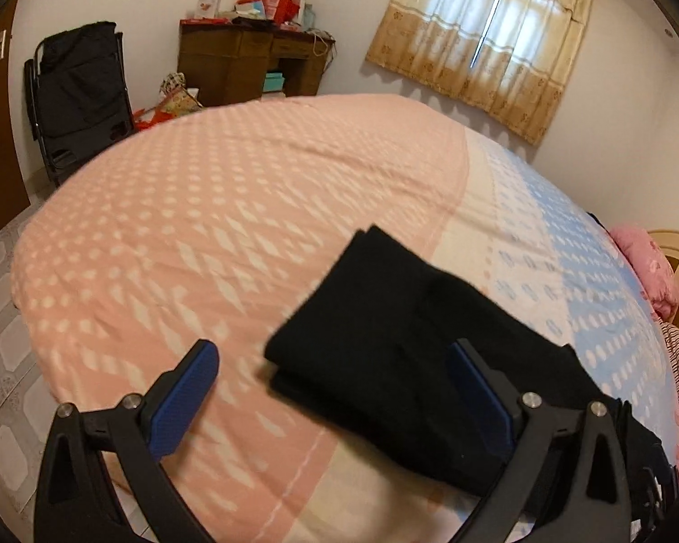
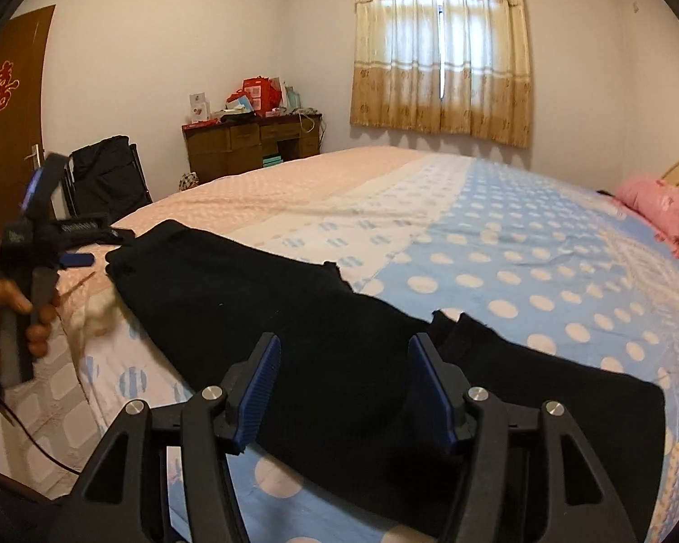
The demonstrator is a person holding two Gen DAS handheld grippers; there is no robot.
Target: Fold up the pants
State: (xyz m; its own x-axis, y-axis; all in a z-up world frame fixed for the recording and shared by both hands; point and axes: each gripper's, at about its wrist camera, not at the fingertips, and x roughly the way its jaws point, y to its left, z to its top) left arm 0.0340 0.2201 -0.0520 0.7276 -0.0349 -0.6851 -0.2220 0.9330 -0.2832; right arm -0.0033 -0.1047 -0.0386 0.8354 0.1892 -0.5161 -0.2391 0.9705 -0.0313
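Observation:
Black pants lie flat across the near part of the bed, running from the left edge toward the lower right. My right gripper hovers over their middle, open, its blue pads apart with nothing pinched. In the left wrist view the pants' end shows as a doubled layer. My left gripper stands wide open there, one finger over the cloth and the other over the pink sheet. From the right wrist view, a hand holds the left gripper just beyond the pants' left end.
The bed has a pink and blue dotted sheet, with a pink pillow at its right. Beyond stand a wooden desk piled with red bags, a black folding chair, a curtained window and a door. Tiled floor borders the bed's left side.

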